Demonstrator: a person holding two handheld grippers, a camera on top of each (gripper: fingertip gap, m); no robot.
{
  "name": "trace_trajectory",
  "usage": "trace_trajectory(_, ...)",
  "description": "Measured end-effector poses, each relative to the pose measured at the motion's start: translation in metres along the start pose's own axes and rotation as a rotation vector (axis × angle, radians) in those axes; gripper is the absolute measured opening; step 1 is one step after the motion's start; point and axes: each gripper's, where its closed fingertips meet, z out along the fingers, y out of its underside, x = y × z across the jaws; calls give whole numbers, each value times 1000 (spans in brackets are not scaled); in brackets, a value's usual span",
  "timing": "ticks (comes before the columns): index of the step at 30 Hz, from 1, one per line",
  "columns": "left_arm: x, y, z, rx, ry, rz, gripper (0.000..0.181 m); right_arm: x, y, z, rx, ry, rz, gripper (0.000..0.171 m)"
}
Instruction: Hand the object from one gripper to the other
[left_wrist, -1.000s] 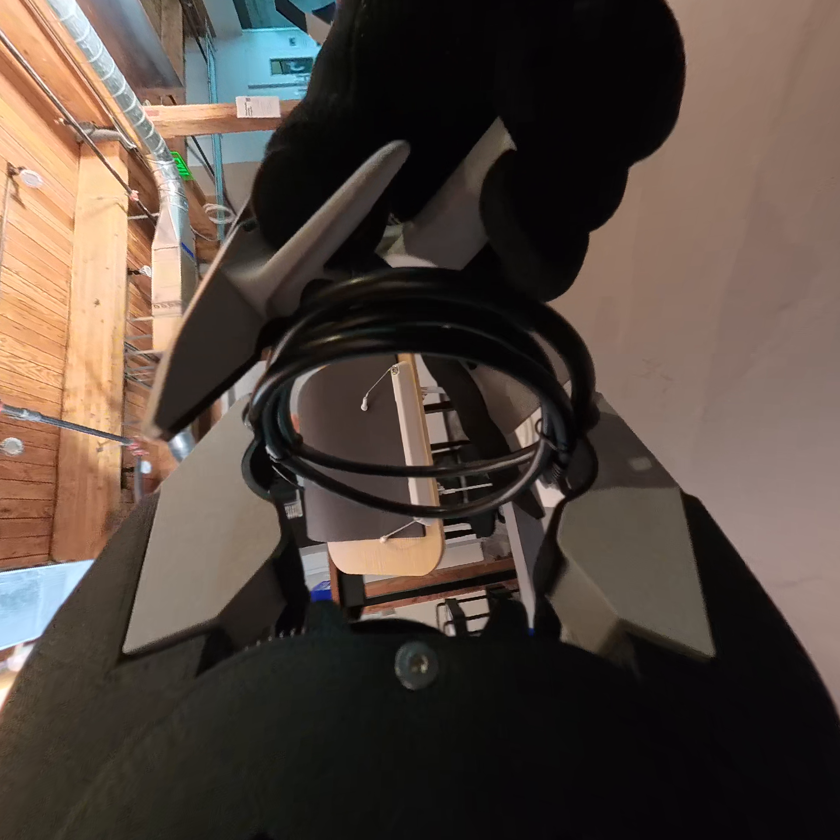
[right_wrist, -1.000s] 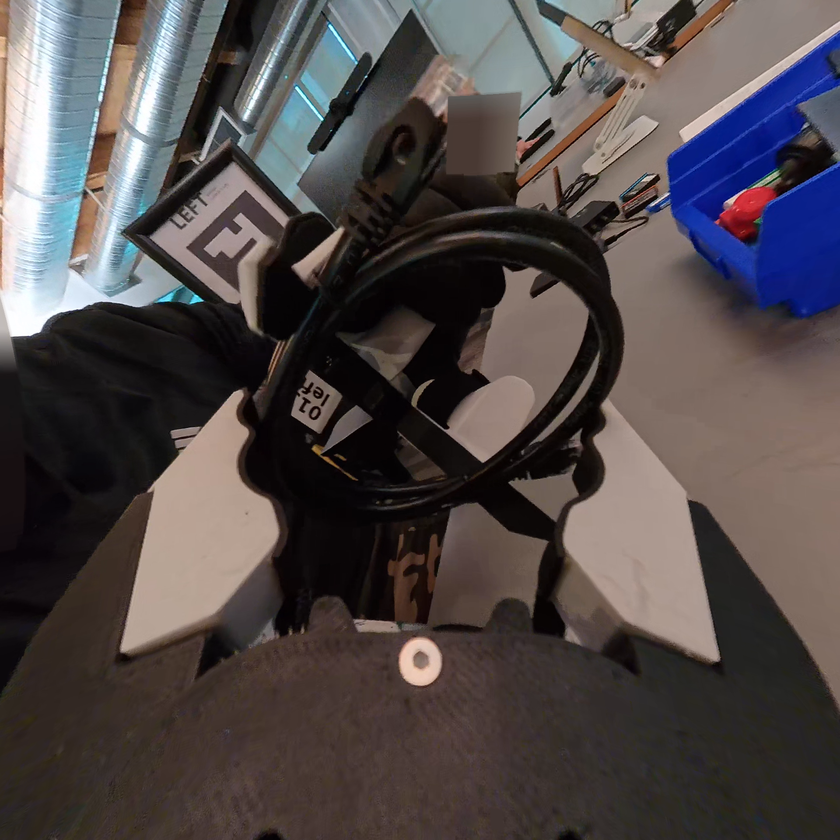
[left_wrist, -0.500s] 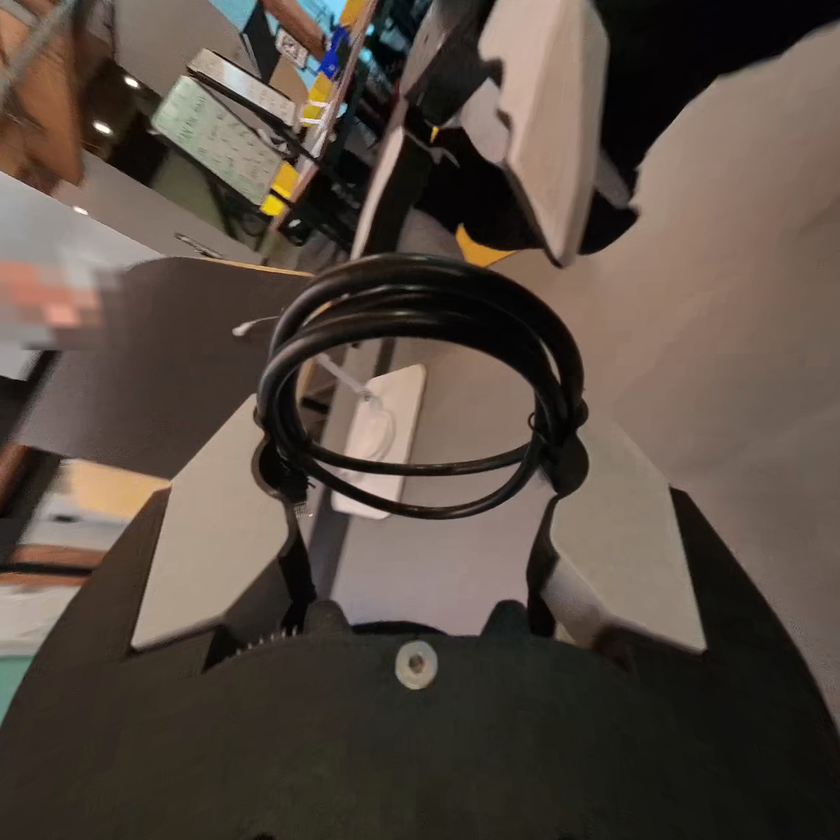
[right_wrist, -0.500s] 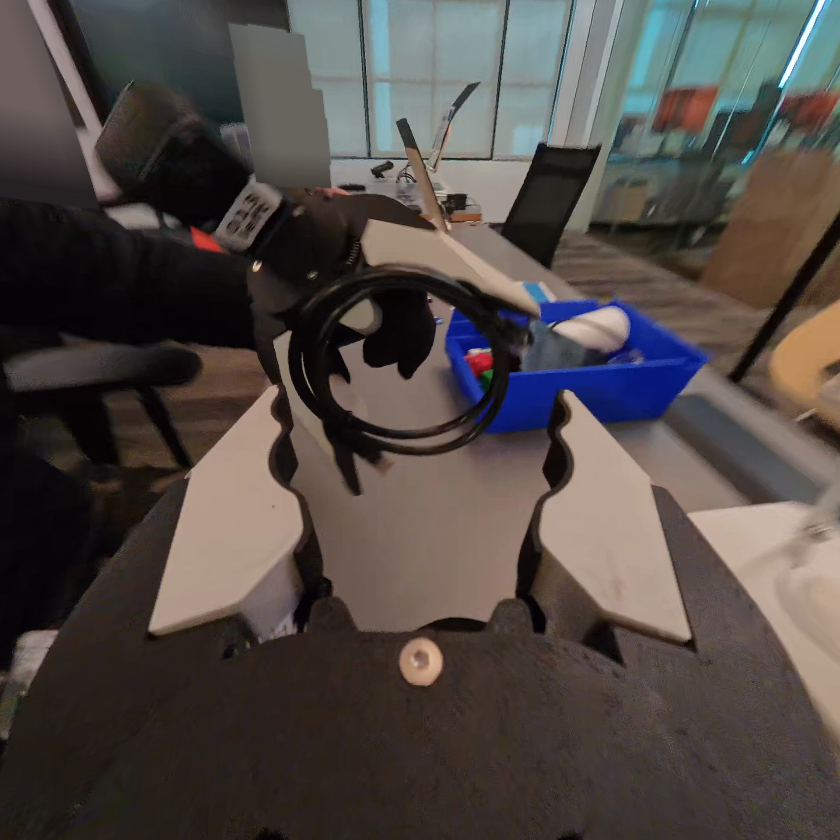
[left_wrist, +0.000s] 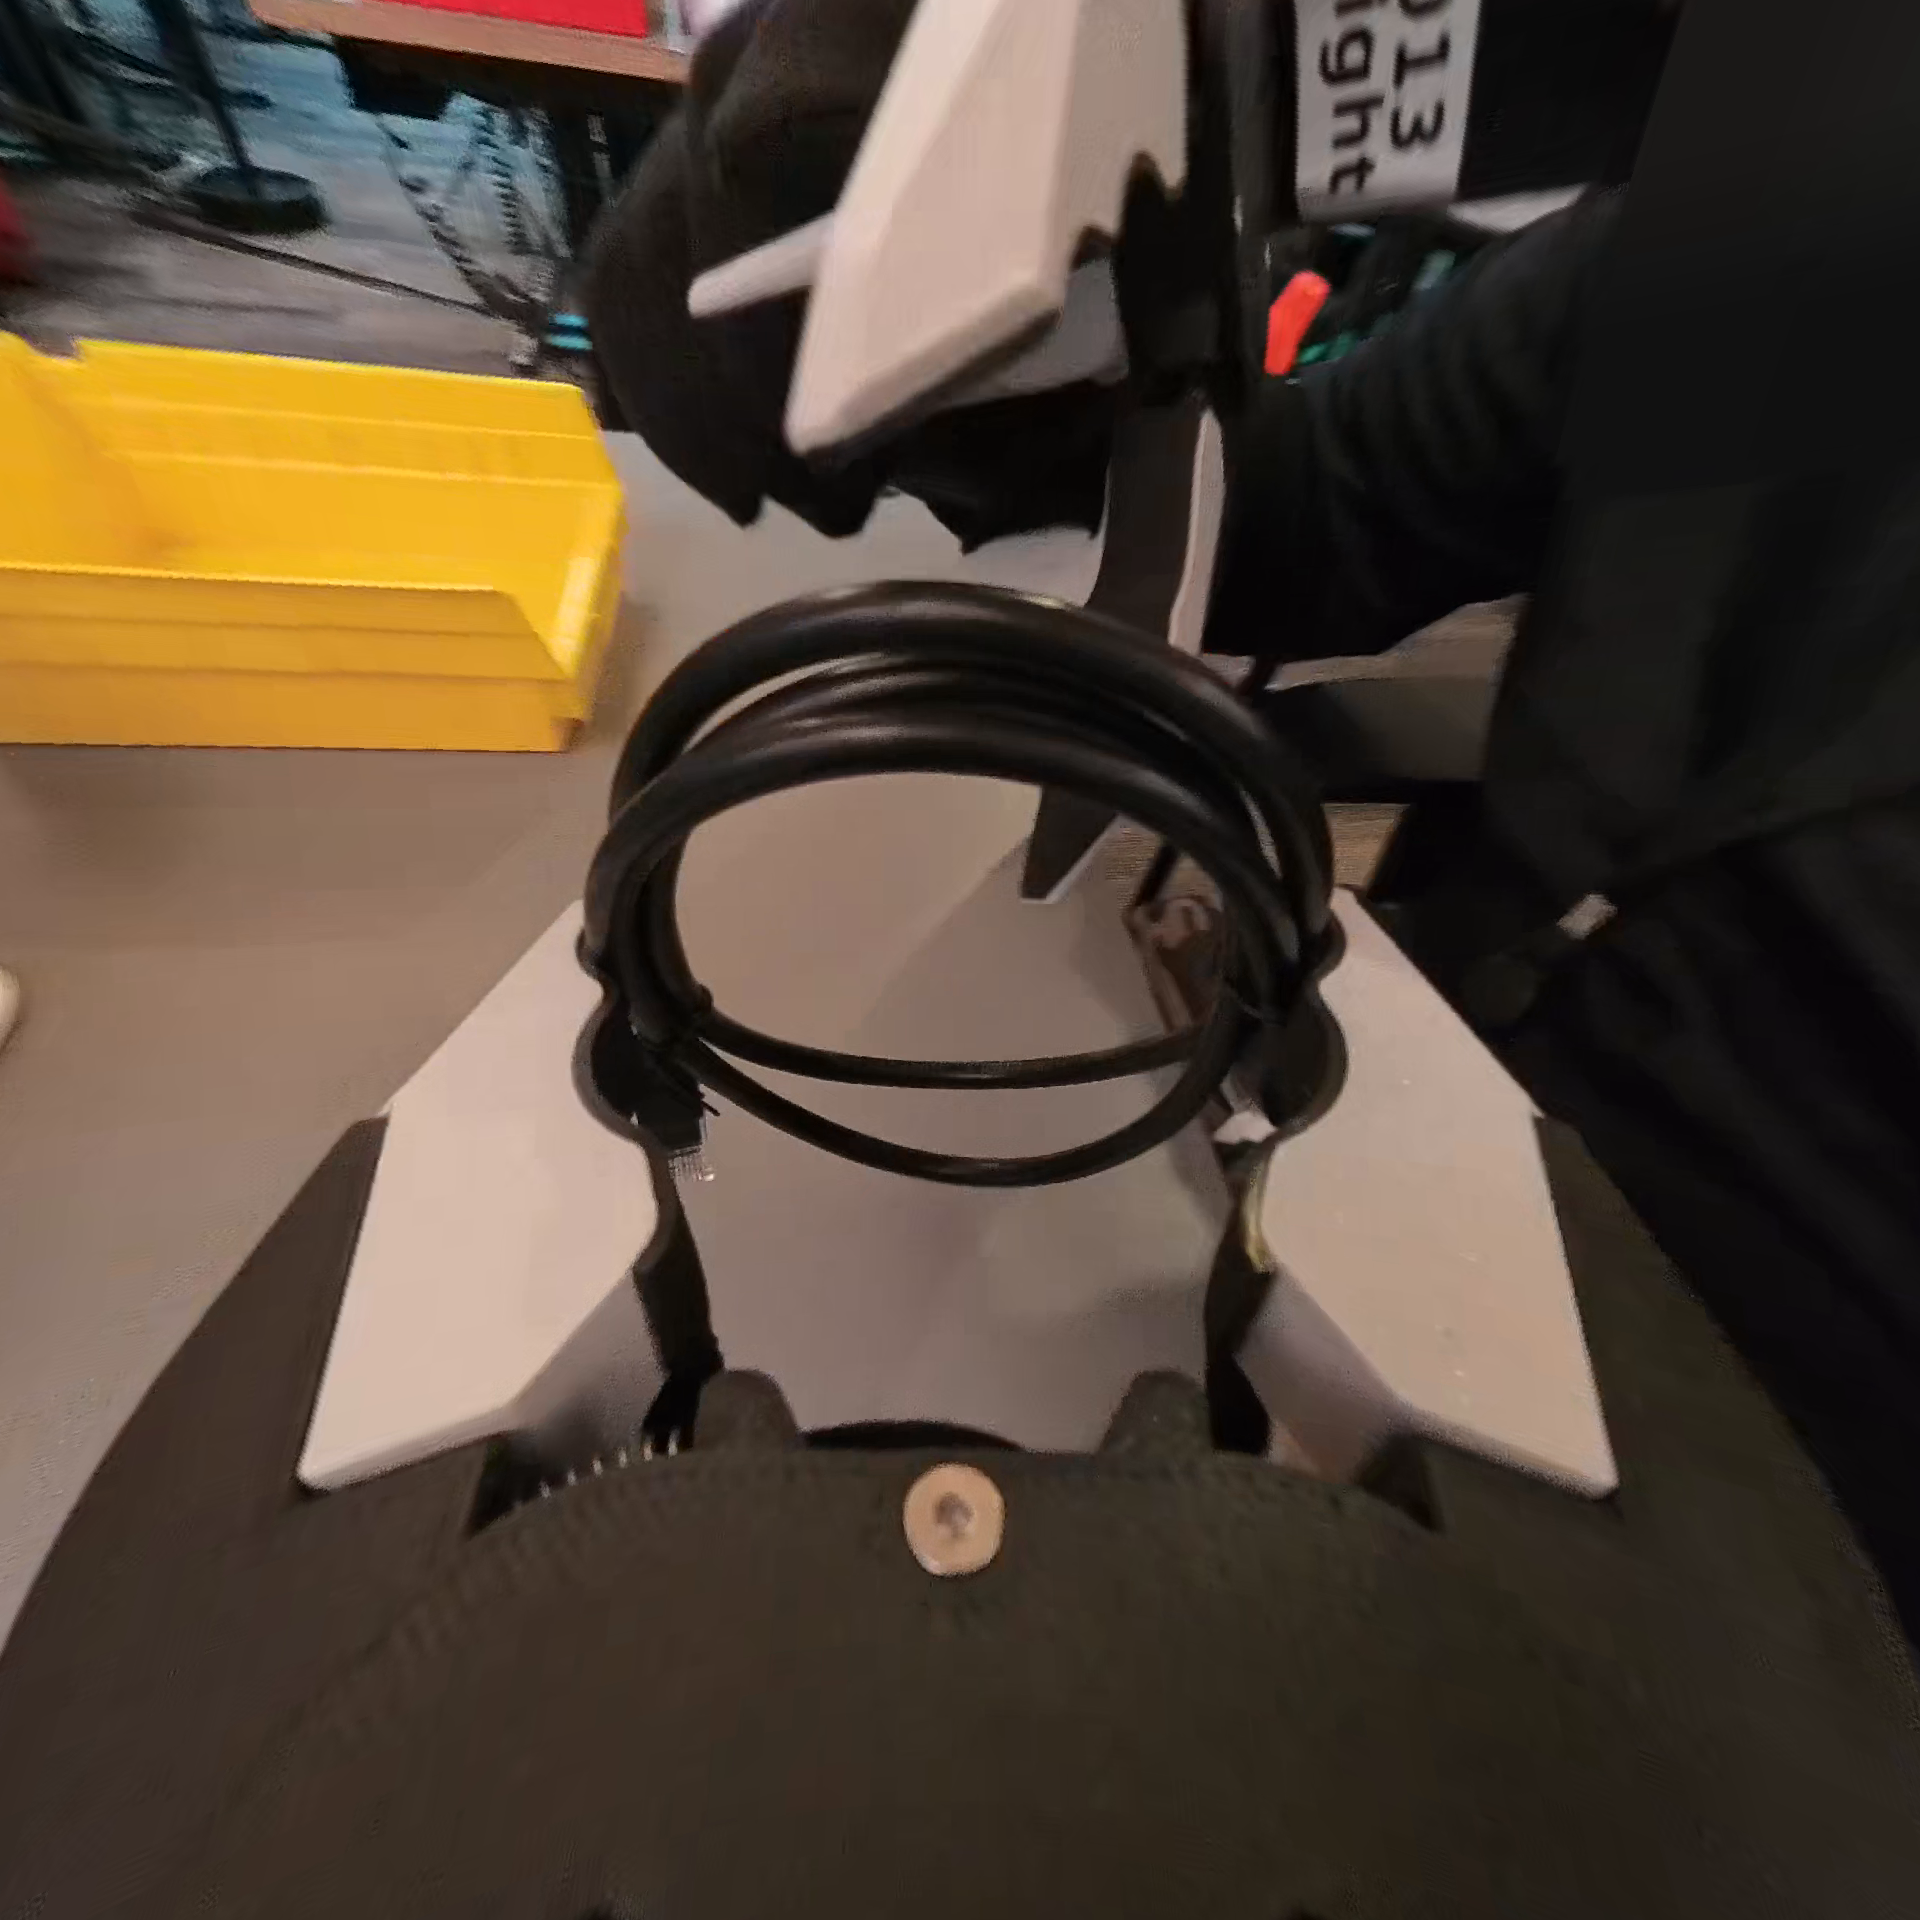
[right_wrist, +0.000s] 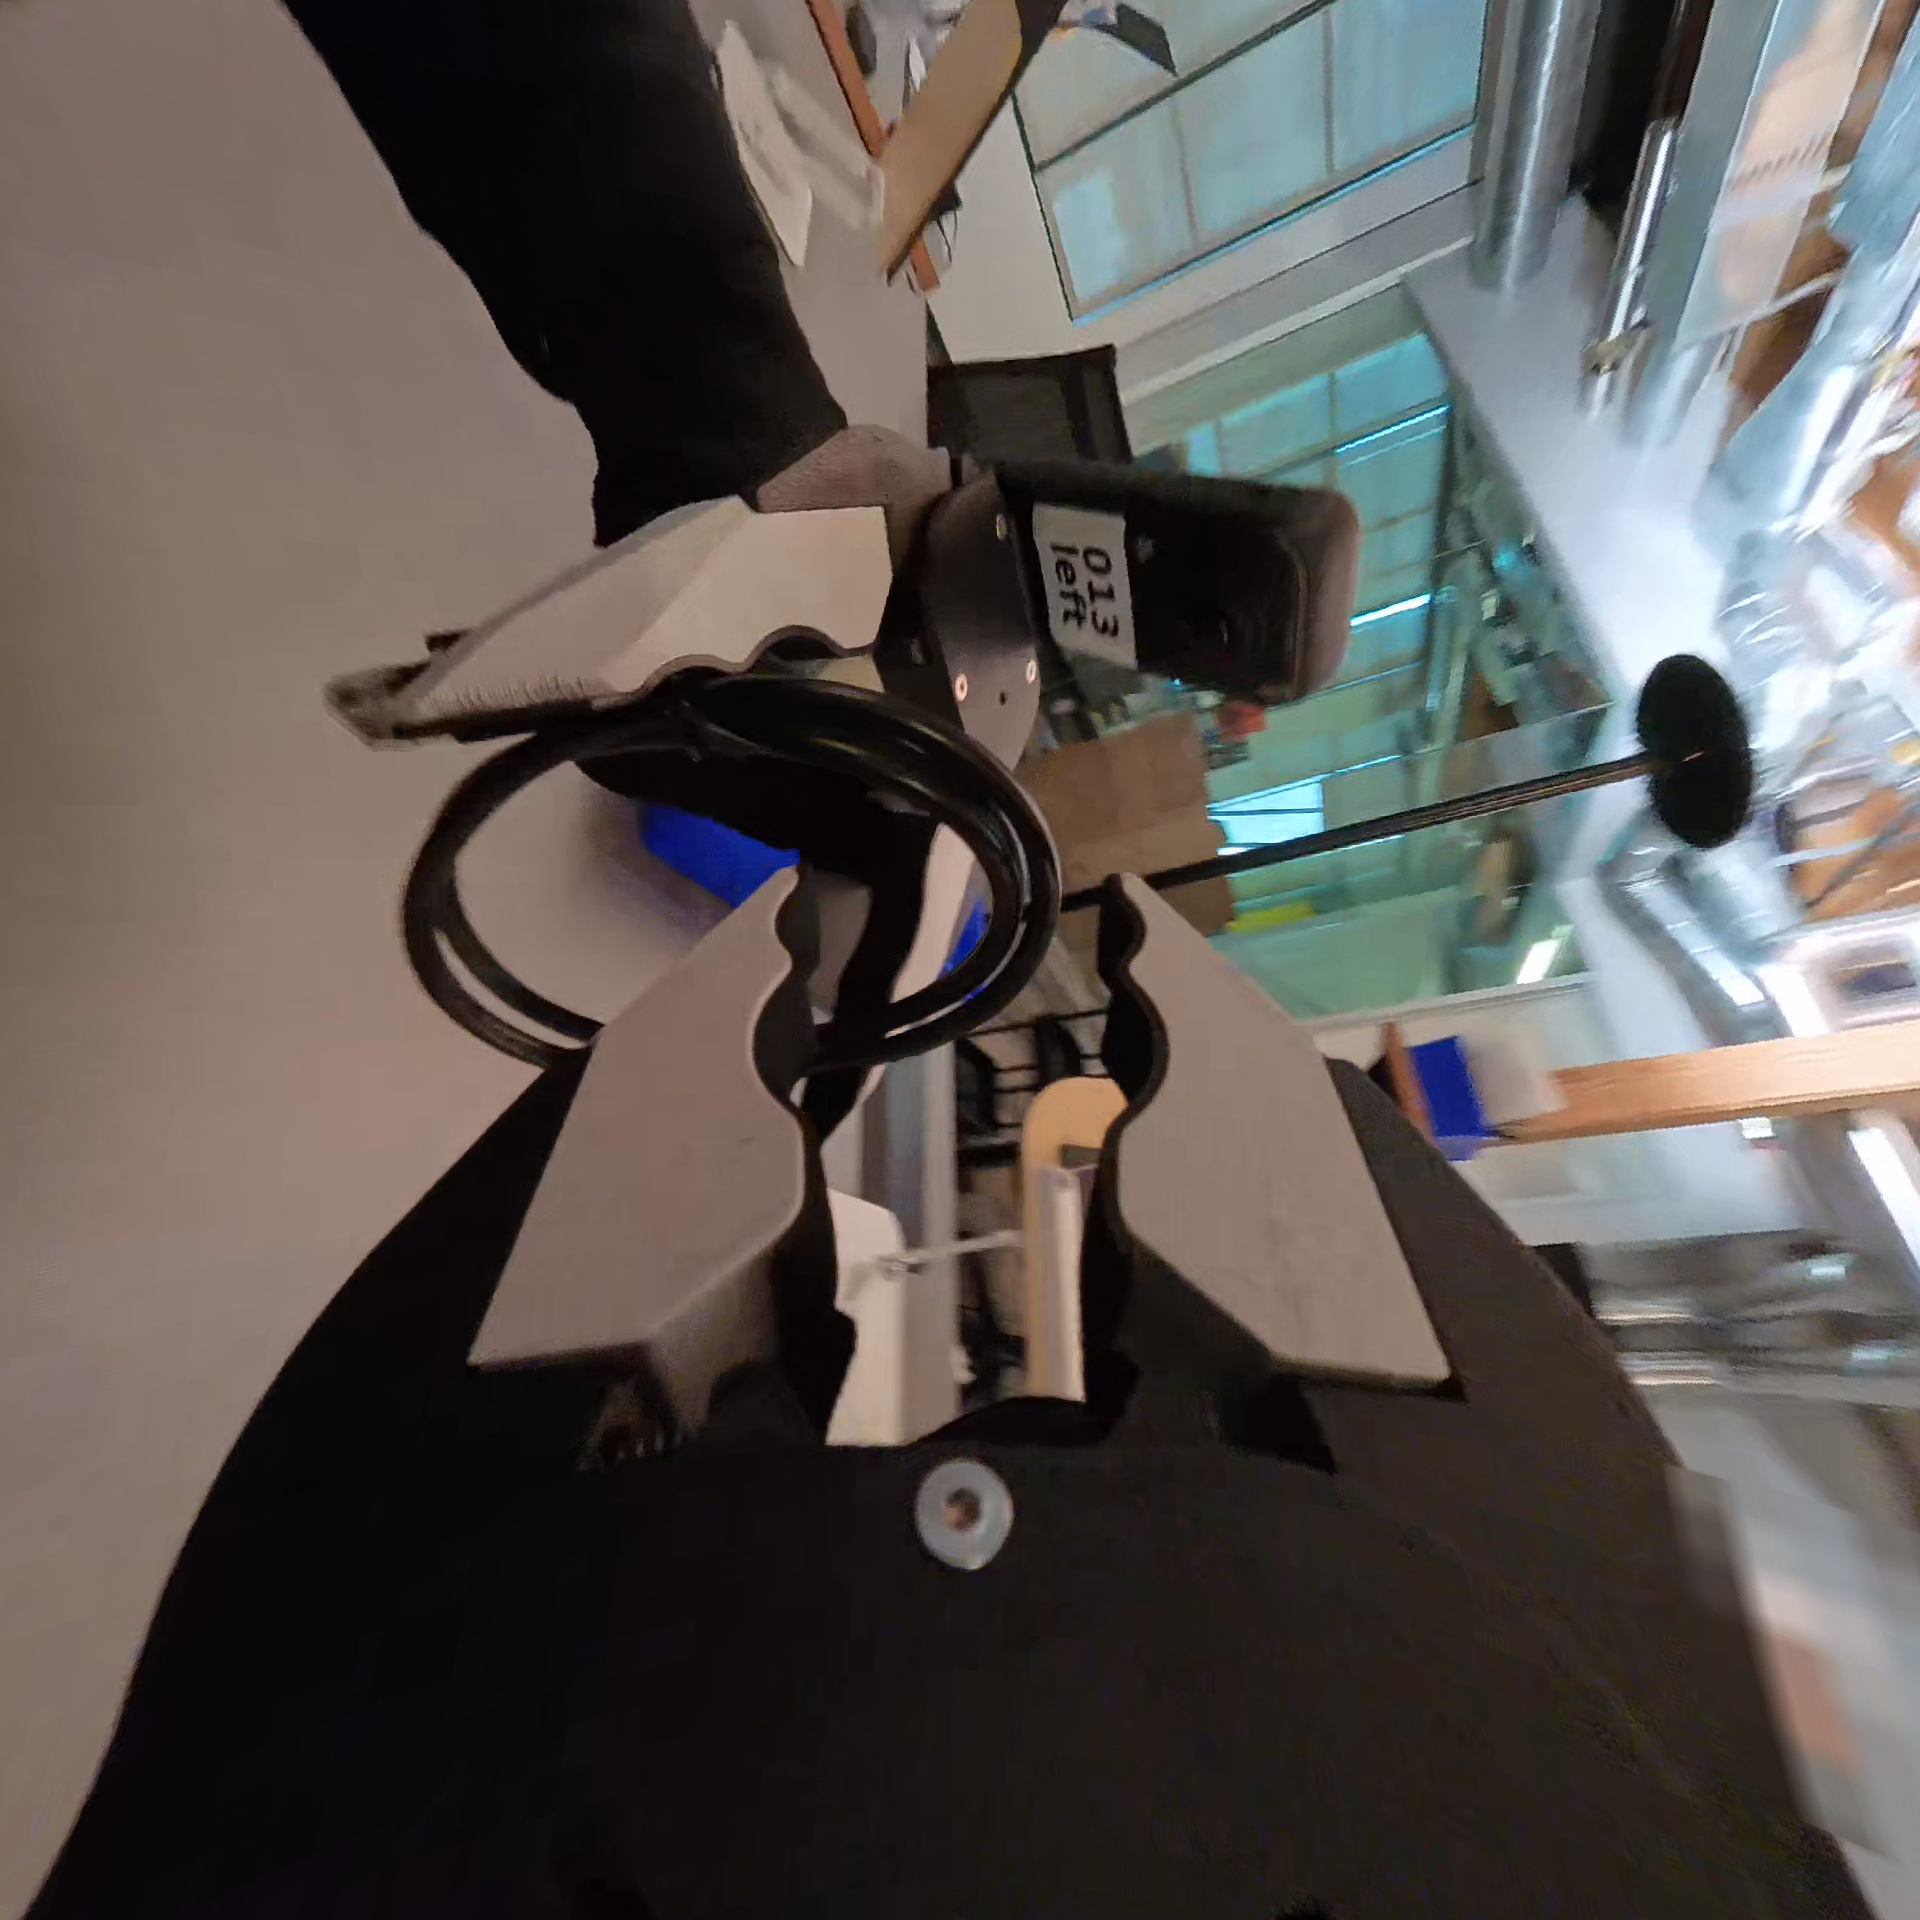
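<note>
A coiled black cable (left_wrist: 956, 665) is clamped between the fingers of my left gripper (left_wrist: 961, 920), which is shut on it above the grey table (left_wrist: 208, 935). The right gripper's white fingers (left_wrist: 966, 229), held by a black-gloved hand (left_wrist: 707, 312), hang just over the far side of the coil. In the right wrist view my right gripper (right_wrist: 951, 888) is open and holds nothing. The near edge of the cable (right_wrist: 431, 914) lies between its fingertips. The left gripper's fingers (right_wrist: 675, 613) grip the coil's far side there.
Stacked yellow bins (left_wrist: 291, 561) stand on the table at the left. A blue bin (right_wrist: 717, 852) shows behind the coil in the right wrist view. A black sleeve (left_wrist: 1714, 727) fills the right side of the left wrist view.
The left gripper has kept hold of the cable and swung down toward the table. The right gripper drew away from the coil, turned, and has come back close to it, still open.
</note>
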Motion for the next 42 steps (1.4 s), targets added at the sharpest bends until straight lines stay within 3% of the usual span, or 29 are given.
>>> trace_trajectory(6,19,4,10,-5,159,-49,126,5,-5,9,-63,102,-239,11)
trace_trajectory(12,22,2,12,29,209,-104,134,4,1,11,-87,65,-177,7)
trace_trajectory(18,-3,-12,-7,98,23,-36,136,1,26,12,-131,-59,77,7)
trace_trajectory(26,-13,-28,-53,5,-388,323,119,-2,75,15,-221,-224,456,7)
trace_trajectory(28,-9,-40,-62,-47,-555,504,112,-4,87,16,-249,-268,566,6)
trace_trajectory(31,2,-46,-58,-249,-771,854,97,-12,106,19,-292,-352,724,7)
trace_trajectory(35,11,-25,-22,-533,-856,1198,68,-33,118,23,-319,-536,910,7)
trace_trajectory(39,-3,9,3,-712,-832,1305,46,-55,128,26,-385,-683,998,7)
trace_trajectory(42,-9,19,10,-763,-814,1329,44,-70,138,24,-431,-770,1037,7)
